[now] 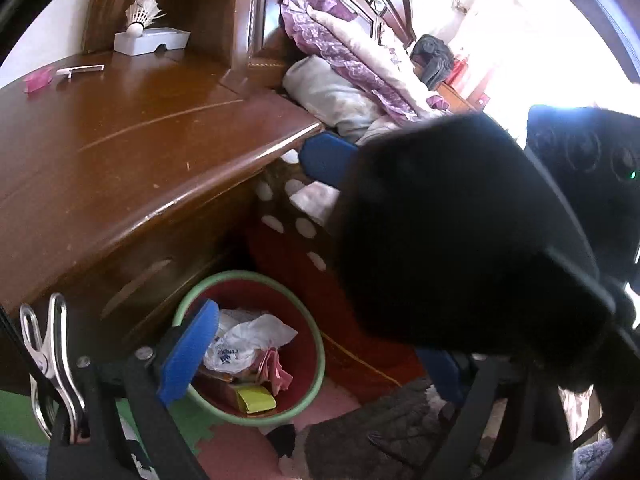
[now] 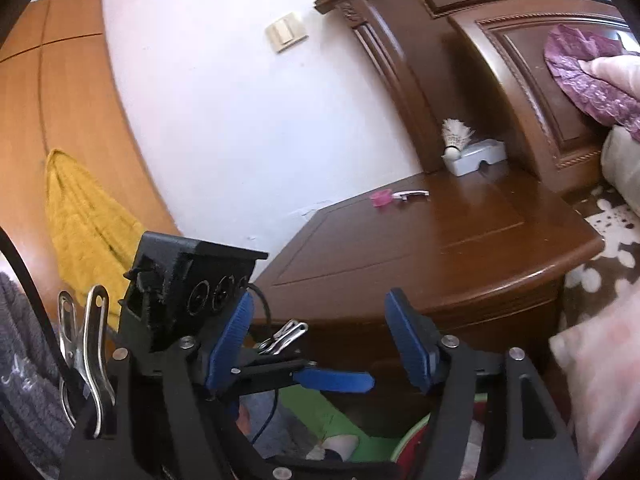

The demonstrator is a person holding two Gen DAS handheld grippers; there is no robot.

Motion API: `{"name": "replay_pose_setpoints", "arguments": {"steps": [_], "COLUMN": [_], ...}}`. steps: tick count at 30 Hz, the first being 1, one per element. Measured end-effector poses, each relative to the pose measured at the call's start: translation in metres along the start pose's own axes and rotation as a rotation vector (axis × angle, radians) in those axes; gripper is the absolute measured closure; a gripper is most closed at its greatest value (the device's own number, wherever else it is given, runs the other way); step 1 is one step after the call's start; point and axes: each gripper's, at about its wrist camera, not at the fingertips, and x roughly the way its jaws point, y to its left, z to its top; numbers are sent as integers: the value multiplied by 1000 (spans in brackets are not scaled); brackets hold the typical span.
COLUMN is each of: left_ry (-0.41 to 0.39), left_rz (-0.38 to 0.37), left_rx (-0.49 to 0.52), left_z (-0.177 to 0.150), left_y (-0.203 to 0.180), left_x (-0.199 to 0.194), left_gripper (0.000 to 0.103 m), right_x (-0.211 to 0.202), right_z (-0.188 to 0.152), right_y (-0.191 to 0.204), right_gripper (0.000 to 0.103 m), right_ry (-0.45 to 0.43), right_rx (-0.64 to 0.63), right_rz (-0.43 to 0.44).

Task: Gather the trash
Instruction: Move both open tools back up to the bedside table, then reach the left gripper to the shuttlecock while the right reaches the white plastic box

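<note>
Left gripper (image 1: 312,364): jaws spread, empty, above the bin (image 1: 248,350). The bin stands on the floor beside the bench (image 1: 132,148) and holds crumpled trash (image 1: 248,344). Right gripper (image 2: 320,344): jaws spread, empty, near the bench's front edge.

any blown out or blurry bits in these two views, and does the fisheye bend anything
Left wrist view: the window area at upper right is blown out white, and the right gripper's black body looms close, blurred and dark. Right wrist view: evenly lit, glare on the nightstand top, a soft pink blur at the right edge; the wardrobe bows with the lens.
</note>
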Motion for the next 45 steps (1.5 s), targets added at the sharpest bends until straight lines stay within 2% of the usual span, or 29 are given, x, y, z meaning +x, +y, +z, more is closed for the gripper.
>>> {"name": "replay_pose_setpoints", "arguments": {"steps": [6,12,17,20,24,27,30,33,38,40,43,45], "left_ry": [-55,-175,-251,-266,-297,-326,-280,-261,-301,-321,-336,-321], "left_rz": [37,62,185,214,184,202,214,259,269,304,434,529], "left_rx": [33,49,79,54,-23,-47,-88,-101,-87,-70,-23,13], "left_z": [6,21,35,43,52,56,57,55,55,54,54,55], "left_y": [-3,8,21,32,52,62,71,75,86,89,93,95], "left_x": [-17,-50,-68,-73,-80,-84,-78,-72,-77,-82,-88,-87], "left_gripper": [7,7,7,7,7,7,7,7,7,7,7,7], "right_x": [1,1,6,17,30,37,46,57,68,72,84,95], "right_z": [6,19,33,41,52,56,56,55,52,52,53,54], "right_y": [3,-4,-19,-32,-42,-45,-50,-57,-67,-67,-64,-59], "right_gripper": [32,31,29,26,26,26,26,26,26,26,26,26], "right_ry": [-37,-107,-184,-219,-230,-228,-209,-174,-167,-169,-130,-83], "right_rx": [7,69,165,238,279,277,276,279,339,357,355,327], "right_rz": [13,35,35,12,-7,-12,-14,-35,-29,-4,0,-29]}}
